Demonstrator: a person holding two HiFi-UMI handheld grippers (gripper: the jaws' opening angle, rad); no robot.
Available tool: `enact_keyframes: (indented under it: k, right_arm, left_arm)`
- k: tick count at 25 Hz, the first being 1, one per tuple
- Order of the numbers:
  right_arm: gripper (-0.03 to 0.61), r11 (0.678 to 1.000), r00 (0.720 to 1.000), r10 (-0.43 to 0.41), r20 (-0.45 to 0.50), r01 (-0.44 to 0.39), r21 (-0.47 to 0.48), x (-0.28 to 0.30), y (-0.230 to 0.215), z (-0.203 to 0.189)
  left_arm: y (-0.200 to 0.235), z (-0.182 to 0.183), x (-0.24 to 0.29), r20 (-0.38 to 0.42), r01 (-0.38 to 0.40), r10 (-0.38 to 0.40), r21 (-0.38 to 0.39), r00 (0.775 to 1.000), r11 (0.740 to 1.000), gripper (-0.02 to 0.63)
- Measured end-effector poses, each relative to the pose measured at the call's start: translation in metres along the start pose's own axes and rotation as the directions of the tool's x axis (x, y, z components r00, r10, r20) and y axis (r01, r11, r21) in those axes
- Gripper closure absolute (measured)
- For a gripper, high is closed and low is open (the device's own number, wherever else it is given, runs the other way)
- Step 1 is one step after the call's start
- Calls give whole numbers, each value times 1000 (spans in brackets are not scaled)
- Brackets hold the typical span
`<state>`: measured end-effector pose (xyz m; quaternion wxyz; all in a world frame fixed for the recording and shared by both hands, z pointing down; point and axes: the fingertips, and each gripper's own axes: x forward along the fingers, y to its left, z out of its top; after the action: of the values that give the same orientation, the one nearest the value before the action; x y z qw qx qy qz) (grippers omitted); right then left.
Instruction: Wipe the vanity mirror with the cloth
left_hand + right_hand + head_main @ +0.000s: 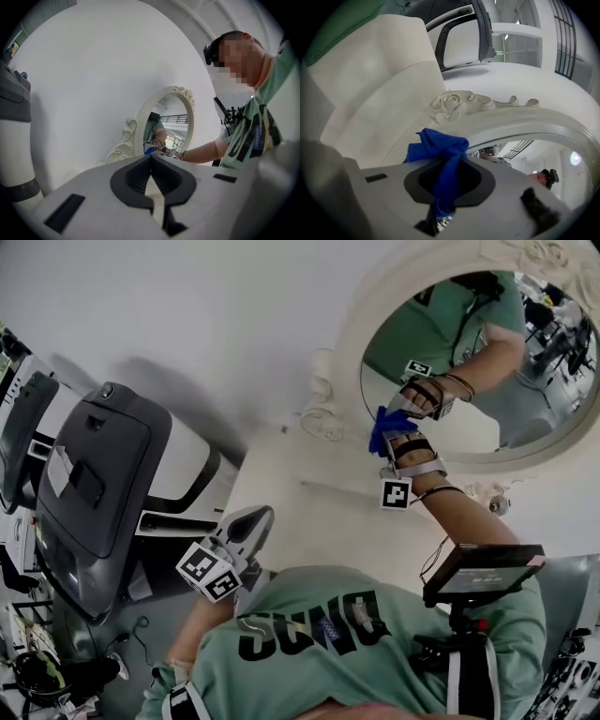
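Note:
An oval vanity mirror (487, 371) in an ornate white frame (345, 343) stands on the white tabletop (309, 512) at the upper right. My right gripper (389, 435) is shut on a blue cloth (380, 426) and holds it against the left edge of the glass. In the right gripper view the cloth (440, 150) bunches out of the gripper (449, 164) just below the carved frame (487, 110). My left gripper (251, 521) hangs low beside the table, away from the mirror. Seen from its own camera, the left gripper (151, 159) is shut and holds nothing, with the mirror (166, 126) beyond it.
A large grey and black machine (94, 484) fills the left side, close to the table's edge. A plain white wall (206, 306) rises behind the mirror. A small dark screen (483, 568) is mounted at the person's chest, under the right forearm (464, 517).

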<state>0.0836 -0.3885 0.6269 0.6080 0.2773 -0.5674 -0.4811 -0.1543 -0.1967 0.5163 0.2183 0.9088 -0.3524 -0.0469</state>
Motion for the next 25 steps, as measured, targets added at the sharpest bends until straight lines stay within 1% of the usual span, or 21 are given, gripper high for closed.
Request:
enact_keyframes:
  k: [1, 2, 3, 4, 5, 6, 7, 8, 10, 11, 12, 14, 15, 17, 19, 21, 23, 25]
  right_arm:
    - [531, 1000, 1000, 26, -7, -26, 0, 1, 4, 0]
    - [531, 997, 997, 71, -26, -71, -1, 1, 10, -1]
    - [531, 991, 990, 135, -46, -135, 10, -1, 16, -2]
    - [531, 980, 979, 195, -51, -193, 40, -5, 19, -3]
    - [529, 971, 973, 229, -35, -225, 82, -10, 15, -3]
    - [529, 966, 974, 227, -4, -225, 124, -18, 5, -1]
    - [529, 967, 980, 196, 34, -199, 161, -29, -9, 1]
    - [529, 969, 987, 144, 69, -154, 194, -44, -27, 3]
    - [529, 965, 993, -2, 118, -29, 259, -80, -80, 1]
    - [529, 955, 988, -91, 125, 52, 292, -97, -114, -5]
    - [528, 936, 976, -184, 119, 138, 323, -113, -151, -13]
    - [528, 877, 932, -353, 82, 299, 375, -143, -221, -34]
    - [528, 844, 906, -420, 56, 367, 392, -157, -252, -44]
    - [528, 780, 851, -526, 3, 480, 402, -174, -306, -61]
    - [528, 728, 800, -599, -44, 566, 388, -182, -348, -75]
    - [528, 691, 761, -644, -83, 625, 363, -193, -378, -87]
    - [528, 672, 739, -665, -113, 657, 342, -200, -399, -95]
    - [528, 665, 729, -672, -130, 672, 326, -198, -410, -97]
  left_arm:
    - [-2, 1, 0, 0, 3, -3, 3, 1000, 1000, 604]
    - [-5, 2, -1, 3, 6, -6, 8, 1000, 1000, 604]
    - [-8, 4, -2, 9, 10, -10, 17, 1000, 1000, 604]
    - [-12, 9, -3, 19, 14, -15, 28, 1000, 1000, 604]
    - [-15, 15, -4, 34, 19, -20, 42, 999, 999, 604]
    - [-18, 22, -3, 50, 22, -25, 59, 998, 998, 604]
    - [-21, 29, -4, 65, 23, -28, 76, 997, 997, 604]
    - [-25, 35, -5, 78, 21, -29, 91, 997, 996, 604]
    - [-33, 47, -8, 98, 17, -28, 117, 995, 993, 604]
    - [-36, 52, -7, 107, 17, -31, 130, 994, 991, 604]
    - [-37, 57, -5, 116, 18, -35, 141, 993, 990, 604]
    - [-41, 64, -1, 130, 22, -42, 154, 991, 988, 604]
    - [-43, 65, 1, 134, 24, -45, 156, 990, 987, 604]
    - [-41, 66, 5, 137, 30, -52, 161, 989, 987, 604]
    - [-39, 66, 10, 136, 38, -61, 164, 989, 986, 604]
    - [-43, 68, 11, 137, 43, -66, 170, 988, 984, 604]
    - [-47, 71, 10, 138, 43, -68, 174, 988, 984, 604]
    - [-45, 73, 7, 142, 37, -63, 175, 988, 984, 604]
